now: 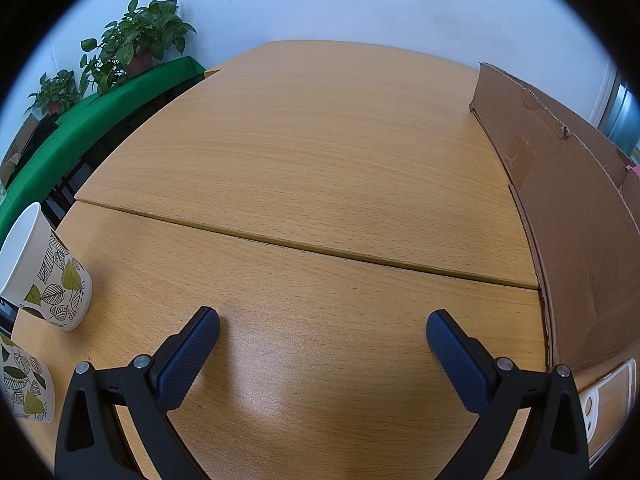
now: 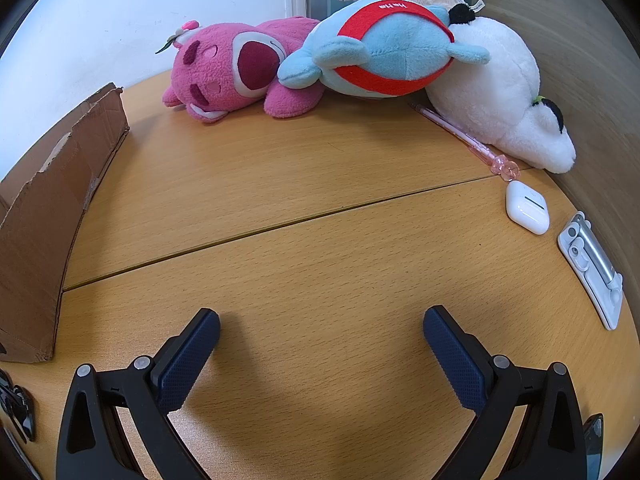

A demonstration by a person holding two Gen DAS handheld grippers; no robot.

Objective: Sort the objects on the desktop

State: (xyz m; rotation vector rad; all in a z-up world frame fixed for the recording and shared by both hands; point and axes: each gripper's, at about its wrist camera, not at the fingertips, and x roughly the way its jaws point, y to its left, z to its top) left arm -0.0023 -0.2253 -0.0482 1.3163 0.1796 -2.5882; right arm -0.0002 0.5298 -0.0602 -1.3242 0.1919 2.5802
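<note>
Both my grippers, left (image 1: 322, 330) and right (image 2: 321, 328), gape empty; pink plush (image 2: 232, 70) lies far ahead, earbud case (image 2: 527, 207) far right.

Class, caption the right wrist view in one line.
Open tongs hover over a wooden desk facing plush toys.

Cups (image 1: 48, 276) left, box (image 1: 560, 216) right, plushies (image 2: 376, 52) behind

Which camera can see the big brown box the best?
The left wrist view. There the box fills the right side, showing one long cardboard wall with its torn top edge. The right wrist view shows the box only at the left edge, one wall, cut off by the frame. Neither view shows inside it.
</note>
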